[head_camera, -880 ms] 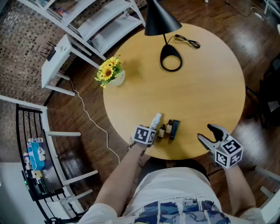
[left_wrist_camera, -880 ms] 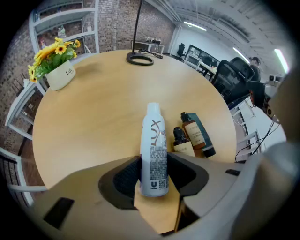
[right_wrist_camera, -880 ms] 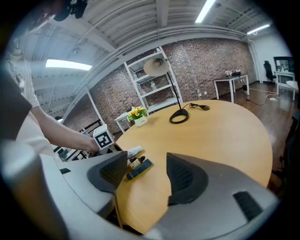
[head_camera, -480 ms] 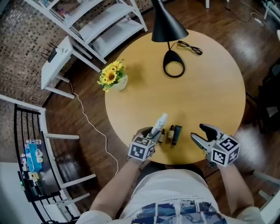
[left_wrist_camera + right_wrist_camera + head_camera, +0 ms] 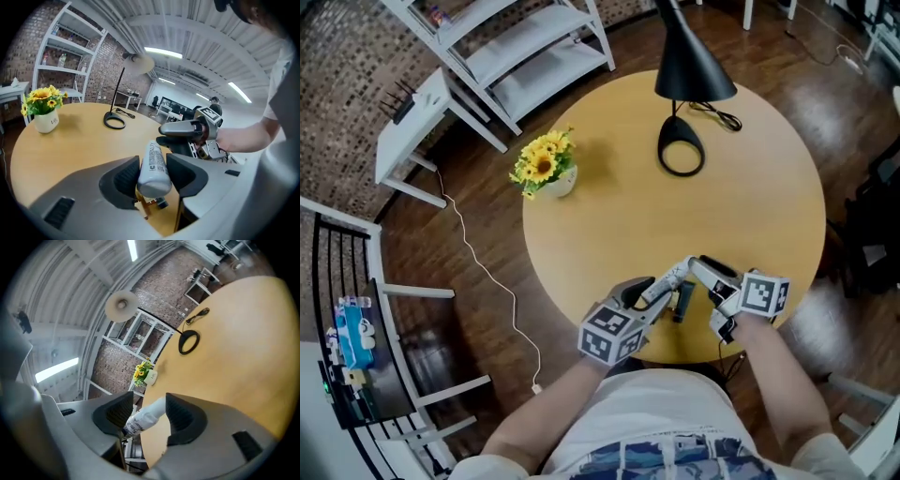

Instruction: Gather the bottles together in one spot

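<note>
My left gripper (image 5: 649, 298) is shut on a white tube bottle (image 5: 671, 278) and holds it above the near edge of the round wooden table (image 5: 741, 206). In the left gripper view the tube (image 5: 153, 165) is clamped between both pads. My right gripper (image 5: 697, 269) has come in from the right, and its jaws stand open around the tube's far end (image 5: 138, 423), with a gap on one side. A dark bottle (image 5: 680, 303) stands on the table just below the tube. Under the tube the left gripper view shows a small amber bottle (image 5: 159, 202).
A black lamp (image 5: 694, 67) with a ring base (image 5: 680, 150) and cord stands at the table's far side. A vase of yellow flowers (image 5: 546, 167) sits at the left edge. White shelving (image 5: 516, 47) stands on the floor beyond. The bottles stand close to the table's near edge.
The left gripper has lifted the white tube off the table and swung it to the right. The right gripper has moved left and up to the tube's end.
</note>
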Action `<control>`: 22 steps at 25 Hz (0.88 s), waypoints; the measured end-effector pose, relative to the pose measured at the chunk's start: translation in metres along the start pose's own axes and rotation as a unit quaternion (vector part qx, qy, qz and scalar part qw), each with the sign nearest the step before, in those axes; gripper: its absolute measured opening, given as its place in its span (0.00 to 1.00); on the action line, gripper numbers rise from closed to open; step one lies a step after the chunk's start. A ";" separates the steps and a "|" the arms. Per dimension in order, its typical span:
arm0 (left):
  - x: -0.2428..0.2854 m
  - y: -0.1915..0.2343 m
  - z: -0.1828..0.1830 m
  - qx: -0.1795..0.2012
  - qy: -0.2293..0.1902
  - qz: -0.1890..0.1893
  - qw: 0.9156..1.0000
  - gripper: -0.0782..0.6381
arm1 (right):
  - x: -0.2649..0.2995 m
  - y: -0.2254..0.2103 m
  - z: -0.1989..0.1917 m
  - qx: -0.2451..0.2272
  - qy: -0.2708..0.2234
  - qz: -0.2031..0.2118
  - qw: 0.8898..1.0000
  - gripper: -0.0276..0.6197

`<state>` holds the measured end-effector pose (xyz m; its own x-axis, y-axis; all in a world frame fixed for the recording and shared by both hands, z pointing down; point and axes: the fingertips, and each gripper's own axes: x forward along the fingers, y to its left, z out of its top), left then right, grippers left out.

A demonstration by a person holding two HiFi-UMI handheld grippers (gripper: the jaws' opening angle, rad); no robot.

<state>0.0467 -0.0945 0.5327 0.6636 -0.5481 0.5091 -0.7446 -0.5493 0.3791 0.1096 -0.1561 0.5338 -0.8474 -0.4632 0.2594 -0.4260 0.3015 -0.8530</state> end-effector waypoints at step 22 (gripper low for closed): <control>0.004 -0.008 0.006 0.046 -0.003 -0.087 0.995 0.37 | 0.001 0.012 0.019 0.122 -0.071 0.060 0.988 0.22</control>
<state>0.0552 -0.0964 0.5267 0.7827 -0.4435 0.4366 -0.6087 -0.6919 0.3883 0.1096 -0.1689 0.5149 -0.8273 -0.5532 0.0981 -0.2212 0.1601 -0.9620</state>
